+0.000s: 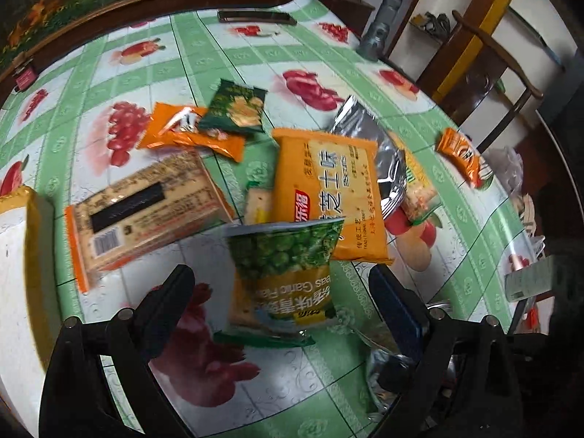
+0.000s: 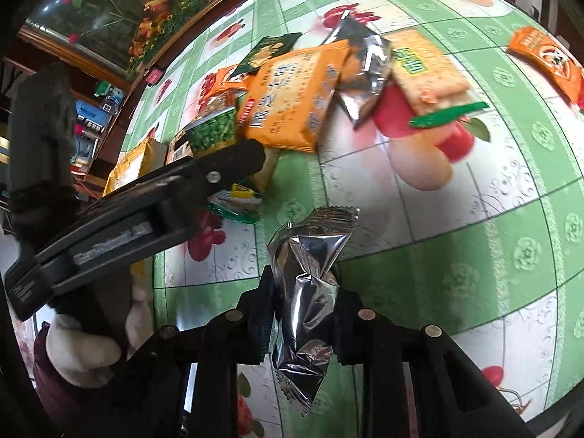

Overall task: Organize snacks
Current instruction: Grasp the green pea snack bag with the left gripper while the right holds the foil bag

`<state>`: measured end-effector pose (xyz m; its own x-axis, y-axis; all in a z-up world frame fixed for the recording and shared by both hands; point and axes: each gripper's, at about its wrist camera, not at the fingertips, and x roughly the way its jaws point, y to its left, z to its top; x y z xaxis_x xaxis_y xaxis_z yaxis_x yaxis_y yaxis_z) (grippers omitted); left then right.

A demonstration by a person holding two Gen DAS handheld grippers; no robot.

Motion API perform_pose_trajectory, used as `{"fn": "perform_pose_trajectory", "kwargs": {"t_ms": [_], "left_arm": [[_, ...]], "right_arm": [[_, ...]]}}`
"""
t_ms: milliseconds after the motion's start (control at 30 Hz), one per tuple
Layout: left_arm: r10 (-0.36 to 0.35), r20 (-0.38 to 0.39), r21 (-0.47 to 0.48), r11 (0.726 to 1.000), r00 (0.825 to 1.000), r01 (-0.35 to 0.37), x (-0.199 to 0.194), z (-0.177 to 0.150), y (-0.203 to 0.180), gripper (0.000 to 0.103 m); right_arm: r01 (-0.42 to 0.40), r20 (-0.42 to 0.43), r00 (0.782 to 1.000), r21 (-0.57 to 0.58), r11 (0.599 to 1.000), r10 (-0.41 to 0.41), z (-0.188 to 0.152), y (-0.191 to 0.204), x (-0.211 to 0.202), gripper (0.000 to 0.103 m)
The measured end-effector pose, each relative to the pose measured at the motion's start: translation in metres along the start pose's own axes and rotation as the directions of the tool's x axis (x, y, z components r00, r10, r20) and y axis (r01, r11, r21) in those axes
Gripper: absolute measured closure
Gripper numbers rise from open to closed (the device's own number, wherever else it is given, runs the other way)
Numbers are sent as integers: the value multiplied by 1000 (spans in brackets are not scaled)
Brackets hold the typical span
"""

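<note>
snack sorting: jaw and surroundings check

right gripper (image 2: 301,292): jaws clamped on a crumpled silver foil packet (image 2: 308,284), held above the tabletop (image 2: 474,255). left gripper (image 1: 281,292): jaws spread wide, green pea bag (image 1: 284,273) between them, contact not discernible. beyond lie an orange biscuit pack (image 1: 328,189), a barcode cracker pack (image 1: 146,211) and a dark green packet (image 1: 235,109). a small orange packet (image 1: 461,155) sits well apart.

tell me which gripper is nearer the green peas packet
Left. The left gripper is open with the green peas packet right between its fingers. The right gripper sits off to the side, shut on a silver foil packet, apart from the peas.
</note>
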<state>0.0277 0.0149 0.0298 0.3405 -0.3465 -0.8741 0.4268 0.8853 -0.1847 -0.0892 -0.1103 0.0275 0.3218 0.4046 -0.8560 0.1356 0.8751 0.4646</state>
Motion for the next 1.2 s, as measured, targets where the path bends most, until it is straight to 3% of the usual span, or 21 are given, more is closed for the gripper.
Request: {"fn": "perform_pose_trajectory", "kwargs": {"t_ms": [167, 233, 300, 733, 800, 967, 1067, 1200], "left_arm": [[10, -19, -48, 999, 1000, -11, 3, -2, 5, 7], [28, -13, -57, 998, 1000, -28, 0, -4, 7, 11], [28, -32, -66, 997, 999, -31, 2, -5, 8, 58], [37, -22, -117, 992, 999, -39, 0, -10, 6, 60], [36, -15, -131, 991, 999, -38, -3, -10, 7, 69], [65, 11, -134, 989, 998, -63, -17, -13, 8, 70], [62, 24, -147, 987, 998, -57, -23, -15, 9, 70], [57, 46, -185, 982, 997, -48, -36, -19, 13, 70]], "right_arm": [[-14, 4, 1000, -3, 1000, 14, -4, -4, -5, 74], [-26, 7, 1000, -2, 1000, 26, -4, -6, -8, 74], [-22, 8, 1000, -10, 1000, 22, -2, -5, -8, 68], [13, -27, 999, -138, 990, -17, 2, 18, 1, 46], [32, -37, 999, -168, 985, -38, 0, 25, 8, 45], [82, -27, 995, -231, 970, -91, -5, 37, 18, 45], [103, -16, 994, -260, 960, -111, -9, 42, 19, 49], [50, -27, 998, -226, 973, -57, -9, 36, 11, 67]]}}
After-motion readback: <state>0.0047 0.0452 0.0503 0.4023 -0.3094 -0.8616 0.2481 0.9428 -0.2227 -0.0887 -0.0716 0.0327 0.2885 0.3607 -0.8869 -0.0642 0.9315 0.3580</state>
